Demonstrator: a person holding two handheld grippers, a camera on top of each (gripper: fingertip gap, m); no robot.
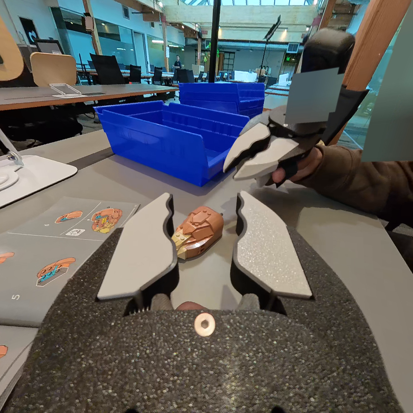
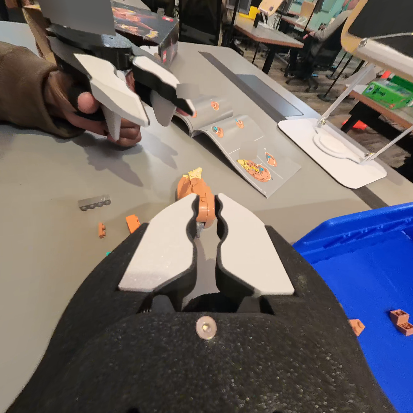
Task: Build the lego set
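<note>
On the left of the counter [image 1: 335, 257] the instruction booklet [image 1: 58, 241] lies open, its pictured steps turned toward the work so they can be checked mid-build. In the right wrist view, loose pieces wait beside the model: a grey plate [image 2: 94, 202] and small orange bricks [image 2: 133, 223], near enough to reach. The left gripper [image 1: 204, 202] hovers low with its fingers released and spread wide, framing the brown lego model [image 1: 199, 230], which rests on the counter between them, untouched; this looks like a line-up for steadying it. The right gripper [image 2: 206, 197] comes in from the opposite end with its fingers narrowed but not clenched. Their tips flank the model's rounded end, and contact cannot be told. Further right stand the blue bins [image 1: 169, 143], the near one holding a few spare brown pieces [image 2: 402, 321].
</note>
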